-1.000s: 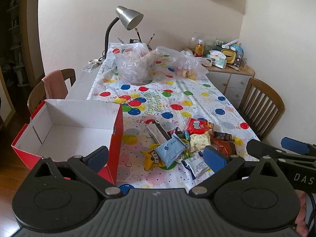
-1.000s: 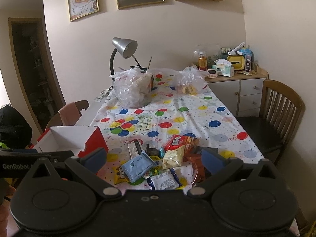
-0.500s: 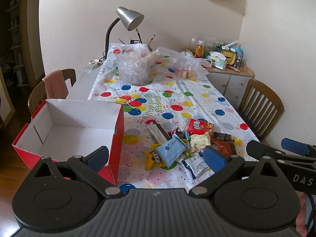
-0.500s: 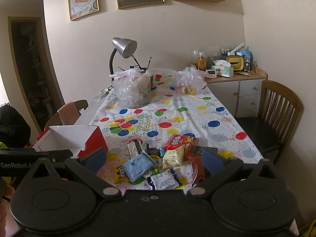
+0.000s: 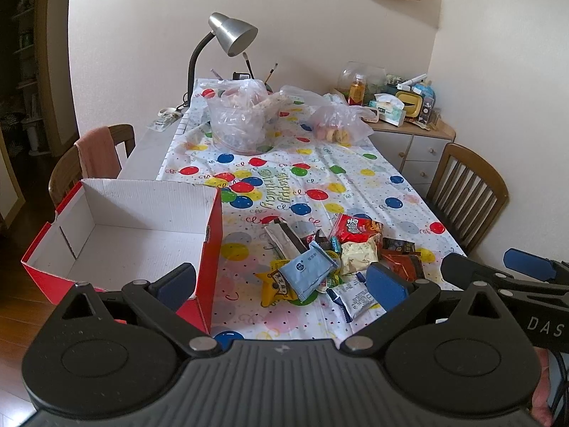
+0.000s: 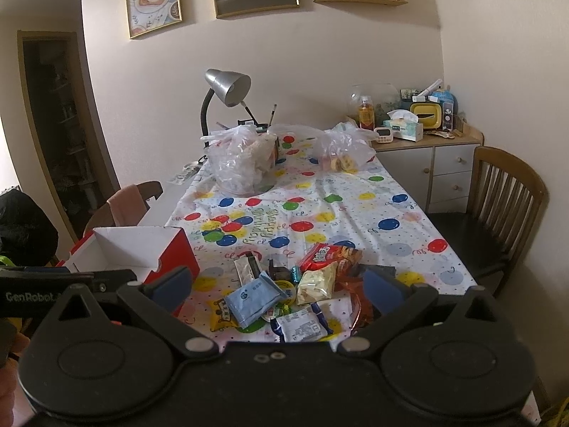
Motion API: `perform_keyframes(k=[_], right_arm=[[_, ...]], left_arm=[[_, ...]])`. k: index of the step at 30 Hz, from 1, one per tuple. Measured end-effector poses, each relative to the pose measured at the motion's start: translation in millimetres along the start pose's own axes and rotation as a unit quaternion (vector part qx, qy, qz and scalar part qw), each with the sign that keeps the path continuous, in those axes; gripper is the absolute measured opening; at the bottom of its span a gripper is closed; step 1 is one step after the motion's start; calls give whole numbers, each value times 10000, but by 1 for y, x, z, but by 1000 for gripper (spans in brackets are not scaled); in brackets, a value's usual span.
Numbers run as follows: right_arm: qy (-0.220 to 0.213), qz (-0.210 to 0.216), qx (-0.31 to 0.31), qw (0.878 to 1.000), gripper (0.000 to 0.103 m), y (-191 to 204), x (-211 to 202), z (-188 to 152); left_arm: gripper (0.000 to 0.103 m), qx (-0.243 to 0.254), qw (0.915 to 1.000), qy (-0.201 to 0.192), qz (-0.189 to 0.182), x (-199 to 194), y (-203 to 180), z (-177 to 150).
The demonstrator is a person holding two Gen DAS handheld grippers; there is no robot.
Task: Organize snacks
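Note:
A pile of snack packets [image 5: 338,259] lies on the balloon-print tablecloth near the table's front edge, also in the right wrist view [image 6: 291,291]. It includes a light blue packet [image 5: 307,270], a red packet [image 5: 355,227] and a white packet [image 6: 298,325]. An open, empty red box with a white inside [image 5: 121,242] stands left of the pile, also in the right wrist view [image 6: 138,252]. My left gripper [image 5: 281,281] is open and empty, above the front edge. My right gripper [image 6: 277,284] is open and empty, in front of the pile.
Two clear plastic bags [image 5: 238,124] [image 5: 338,124] sit at the far end by a grey desk lamp [image 5: 231,39]. Wooden chairs stand at the right [image 5: 466,192] and left [image 5: 89,163]. A cluttered sideboard [image 5: 409,131] is at the back right.
Both grippers have stayed almost still, with only a slight shift of view. Nothing on the table has moved.

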State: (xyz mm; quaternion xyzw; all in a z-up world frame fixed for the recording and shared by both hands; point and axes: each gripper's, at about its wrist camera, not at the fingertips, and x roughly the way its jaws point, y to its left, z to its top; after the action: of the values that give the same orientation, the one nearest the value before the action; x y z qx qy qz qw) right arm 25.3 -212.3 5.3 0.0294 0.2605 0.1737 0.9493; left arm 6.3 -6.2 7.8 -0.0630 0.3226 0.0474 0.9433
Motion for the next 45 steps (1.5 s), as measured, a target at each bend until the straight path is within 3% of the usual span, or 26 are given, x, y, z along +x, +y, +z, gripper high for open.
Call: perform_keyframes(k=[15, 22, 26, 36, 41, 45], right_arm=[[69, -92, 94, 9999, 103, -5, 7, -3], [194, -79, 112, 9997, 103, -17, 24, -1], [487, -33, 85, 9988, 103, -29, 43, -1], [1006, -121, 68, 9948, 96, -85, 96, -12], [1310, -176, -20, 9912, 93, -108, 130, -15], [1588, -235, -77, 9870, 86, -118, 159, -22]], left_arm=[[103, -2, 9999, 94, -62, 7, -8, 3], [103, -23, 9996, 266, -58, 32, -11, 5], [102, -62, 9987, 501, -90, 55, -13, 5], [102, 393, 9958, 810, -169, 117, -38, 4], [102, 1044, 9901, 835, -421, 157, -49, 5], [98, 1427, 9836, 1026, -408, 190, -51, 4]])
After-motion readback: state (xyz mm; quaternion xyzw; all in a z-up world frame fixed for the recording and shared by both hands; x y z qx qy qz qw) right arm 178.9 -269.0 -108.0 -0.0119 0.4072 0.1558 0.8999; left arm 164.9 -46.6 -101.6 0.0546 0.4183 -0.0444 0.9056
